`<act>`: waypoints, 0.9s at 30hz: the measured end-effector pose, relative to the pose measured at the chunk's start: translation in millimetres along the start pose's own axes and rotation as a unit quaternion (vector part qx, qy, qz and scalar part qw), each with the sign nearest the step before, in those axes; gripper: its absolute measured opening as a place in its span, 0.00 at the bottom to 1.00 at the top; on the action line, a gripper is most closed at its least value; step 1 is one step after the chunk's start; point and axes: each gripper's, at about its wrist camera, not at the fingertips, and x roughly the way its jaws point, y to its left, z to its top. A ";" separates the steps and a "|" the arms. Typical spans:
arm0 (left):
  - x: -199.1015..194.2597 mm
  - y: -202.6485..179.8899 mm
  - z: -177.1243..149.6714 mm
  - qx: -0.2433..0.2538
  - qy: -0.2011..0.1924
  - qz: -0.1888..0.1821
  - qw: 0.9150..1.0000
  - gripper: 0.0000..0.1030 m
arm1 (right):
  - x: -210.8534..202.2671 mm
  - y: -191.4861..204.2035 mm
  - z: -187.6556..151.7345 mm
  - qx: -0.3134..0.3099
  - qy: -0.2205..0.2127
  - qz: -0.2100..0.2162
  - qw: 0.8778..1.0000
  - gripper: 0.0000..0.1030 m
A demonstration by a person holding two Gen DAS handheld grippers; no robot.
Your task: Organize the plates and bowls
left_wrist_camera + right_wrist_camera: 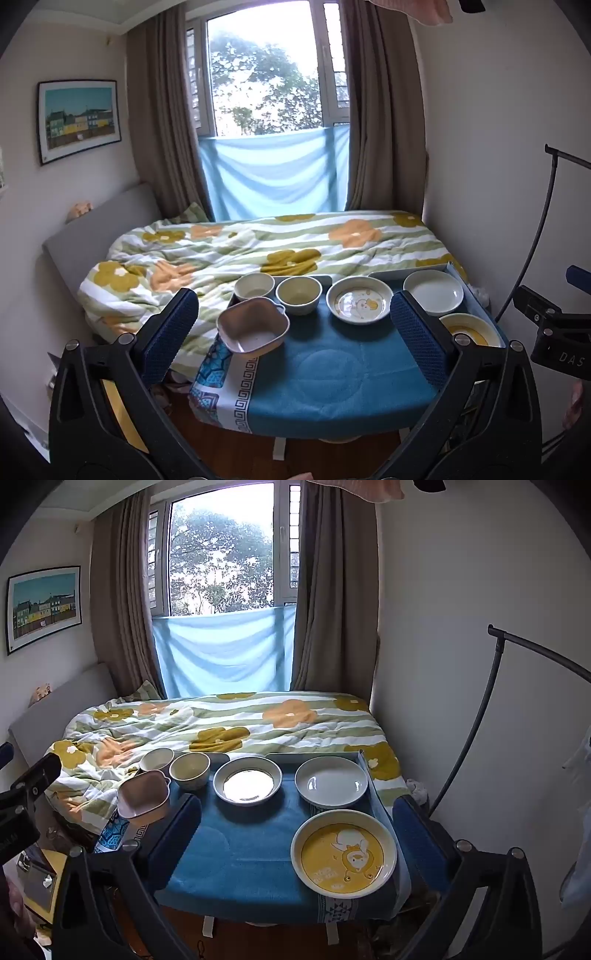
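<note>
The dishes lie in a row on the blue-clothed table (pixel 236 864), apparently sorted by type, bowls left and plates right.

Left group: a pink square bowl (pixel 253 325) sits at the near-left edge, overhanging the cloth corner; behind it stand two cream round bowls (pixel 255 286) (pixel 299 293), just beside each other. None is stacked.

Centre: a shallow plate (pixel 359 300). The left wrist view shows a cartoon print in its well; in the right wrist view glare whites out that well.

Right: a plain white plate (pixel 331 782), and nearer, a yellow bear-print plate (pixel 343 853). The right wrist view shows this plate whole; the left wrist view hides most of it behind a finger pad.

Left gripper (pixel 293 332): jaws spread wide, holding nothing, short of the table. Right gripper (pixel 295 834): likewise spread and empty; it probably hovers above the near edge, though fisheye distortion makes height uncertain.
</note>
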 end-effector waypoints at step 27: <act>5.1 -0.3 4.6 0.009 -0.007 0.012 1.000 1.00 | 14.0 8.2 3.9 0.003 0.016 0.003 1.000 1.00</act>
